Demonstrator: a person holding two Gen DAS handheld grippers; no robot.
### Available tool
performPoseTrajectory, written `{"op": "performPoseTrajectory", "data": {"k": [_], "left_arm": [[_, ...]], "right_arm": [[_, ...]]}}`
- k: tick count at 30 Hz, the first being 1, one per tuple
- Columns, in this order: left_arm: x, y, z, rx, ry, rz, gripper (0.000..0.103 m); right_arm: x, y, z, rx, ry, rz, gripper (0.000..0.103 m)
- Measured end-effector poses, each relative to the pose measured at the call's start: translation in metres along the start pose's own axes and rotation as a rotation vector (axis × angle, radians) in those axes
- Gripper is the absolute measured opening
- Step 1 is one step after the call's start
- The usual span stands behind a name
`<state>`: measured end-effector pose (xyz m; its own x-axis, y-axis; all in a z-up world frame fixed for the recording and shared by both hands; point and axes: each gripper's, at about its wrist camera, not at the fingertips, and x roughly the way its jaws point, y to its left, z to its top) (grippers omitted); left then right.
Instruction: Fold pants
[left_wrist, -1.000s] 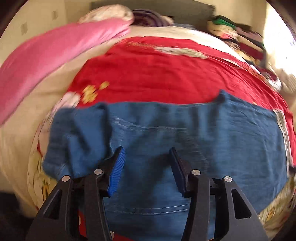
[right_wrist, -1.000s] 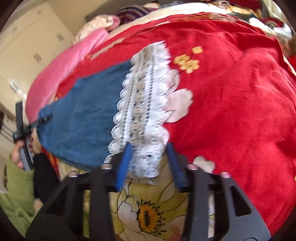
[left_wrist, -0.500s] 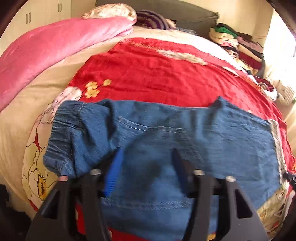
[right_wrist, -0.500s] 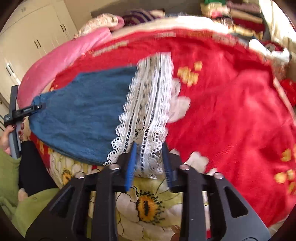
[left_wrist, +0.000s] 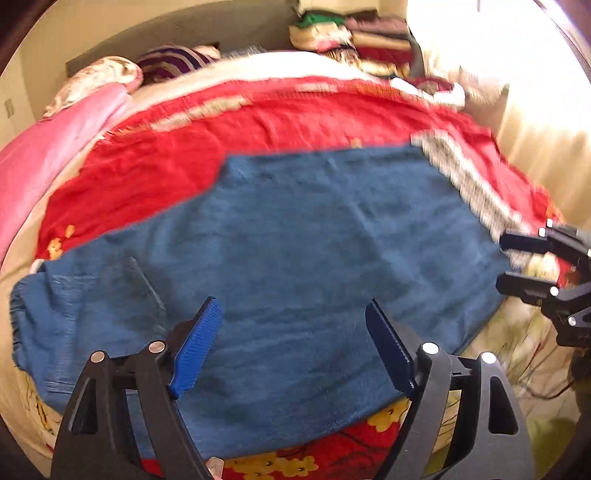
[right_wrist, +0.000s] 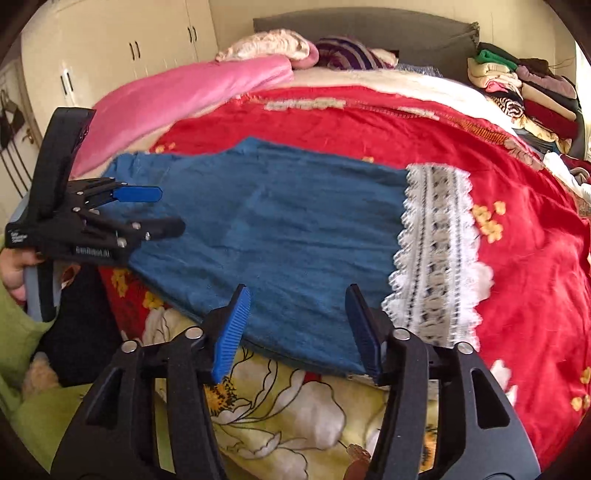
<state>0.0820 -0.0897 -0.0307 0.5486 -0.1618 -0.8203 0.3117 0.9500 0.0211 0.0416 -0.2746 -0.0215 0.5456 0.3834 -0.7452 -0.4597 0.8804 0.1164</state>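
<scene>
Blue denim pants (right_wrist: 280, 236) with a white lace cuff band (right_wrist: 439, 258) lie spread flat across the red floral bedspread (right_wrist: 524, 280), folded leg on leg, waistband toward my left, cuff toward my right.

My left gripper (left_wrist: 293, 345) stands released, blue-padded fingers (left_wrist: 195, 349) wide apart above the seat portion of the denim, gripping nothing. A back pocket (left_wrist: 136, 295) shows just left of the left finger; the gathered waistband (left_wrist: 22, 317) lies at the left edge of that view.

My right gripper (right_wrist: 297, 328) is likewise released, jaws spread over the near edge of the lower leg, with the lace band just beside the right finger. No cloth lies between the pads.

Each tool appears in the other's camera: the left one (right_wrist: 146, 210) at the waist end, the right one (left_wrist: 517, 264) at the cuff end, both with jaws parted.

Beyond the pants: a pink quilt (right_wrist: 184, 96) along the far left, a stack of folded clothes (right_wrist: 517, 85) at the far right, cream wardrobe doors (right_wrist: 129, 44) behind. The left view is motion-blurred; finer detail there cannot be confirmed.
</scene>
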Motion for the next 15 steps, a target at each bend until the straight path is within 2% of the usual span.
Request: {"op": "performPoseTrajectory", "data": {"k": [2,4,10,11,13,15], "left_arm": [[0.012,0.001,-0.004,0.002,0.037,0.003,0.081],[0.016,0.005,-0.006,-0.008,0.032,-0.008,0.081],[0.011,0.011,-0.007,-0.030,0.013,-0.031,0.081],[0.006,0.010,-0.006,-0.030,0.005,-0.029,0.081],[-0.006,0.008,-0.003,-0.028,-0.024,-0.034,0.081],[-0.017,0.007,0.001,-0.025,-0.052,-0.035,0.081]], "right_arm": [[0.010,-0.001,-0.005,0.009,0.048,-0.022,0.049],[0.020,-0.006,-0.012,0.040,0.083,-0.002,0.050],[0.013,-0.013,-0.012,0.089,0.050,0.042,0.052],[0.007,-0.016,-0.011,0.098,0.034,0.055,0.054],[-0.007,-0.018,-0.008,0.113,-0.011,0.068,0.067],[-0.021,-0.019,-0.006,0.110,-0.047,0.045,0.068]]}}
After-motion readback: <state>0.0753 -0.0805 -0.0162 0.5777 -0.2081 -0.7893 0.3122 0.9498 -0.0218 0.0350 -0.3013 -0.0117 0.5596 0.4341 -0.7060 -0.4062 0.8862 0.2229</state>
